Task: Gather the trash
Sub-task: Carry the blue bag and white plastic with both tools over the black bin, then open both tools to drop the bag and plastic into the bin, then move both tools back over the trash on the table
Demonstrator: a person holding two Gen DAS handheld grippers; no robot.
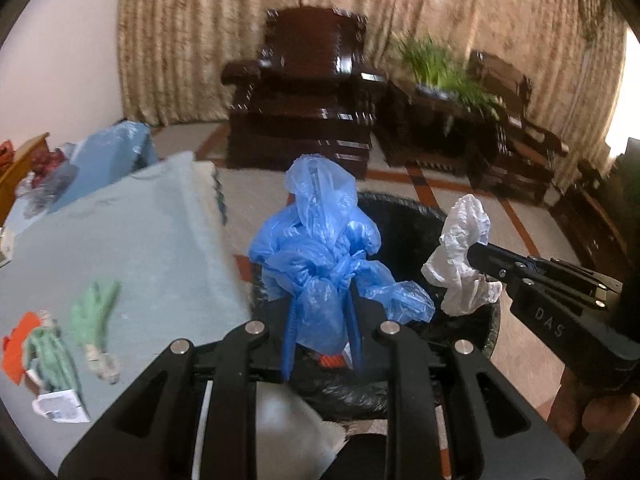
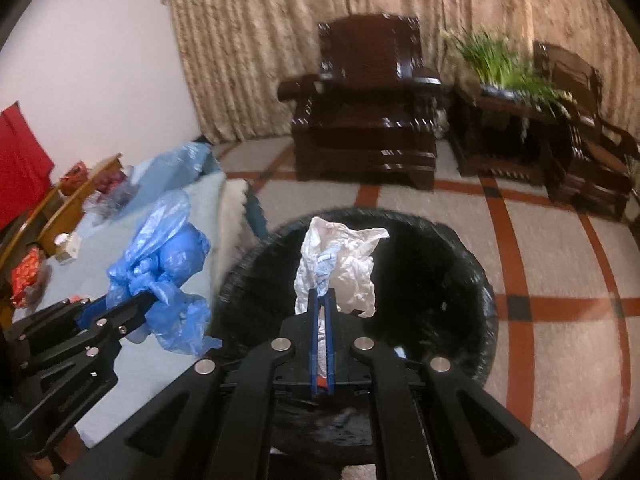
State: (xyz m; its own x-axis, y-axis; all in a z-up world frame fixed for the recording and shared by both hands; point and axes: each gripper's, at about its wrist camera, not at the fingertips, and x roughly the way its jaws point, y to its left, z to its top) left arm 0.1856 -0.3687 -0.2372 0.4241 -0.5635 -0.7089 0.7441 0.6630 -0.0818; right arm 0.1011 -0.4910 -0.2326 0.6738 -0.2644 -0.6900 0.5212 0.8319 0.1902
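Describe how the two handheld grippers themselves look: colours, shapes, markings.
The left gripper and right gripper match: matte black angular linkage arms with triangular cut-outs, round silver pivot pins, and slim blue jaws. Seen from the left wrist camera, the right gripper's side shows small silver screws and embossed letters reading "DAS". No cables or sleeves are visible.

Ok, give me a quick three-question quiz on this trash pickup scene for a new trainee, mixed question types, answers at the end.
1. True or false: the left gripper holds a crumpled white bag.
2. Multiple choice: the black-lined bin sits mostly below which gripper? A) the left one B) the right gripper C) neither
3. Fill in: trash left on the light blue cloth includes green wrappers and an ______ scrap.

Key
1. False: its jaws are shut on the blue plastic bag; the white bag is in the right one.
2. B
3. orange
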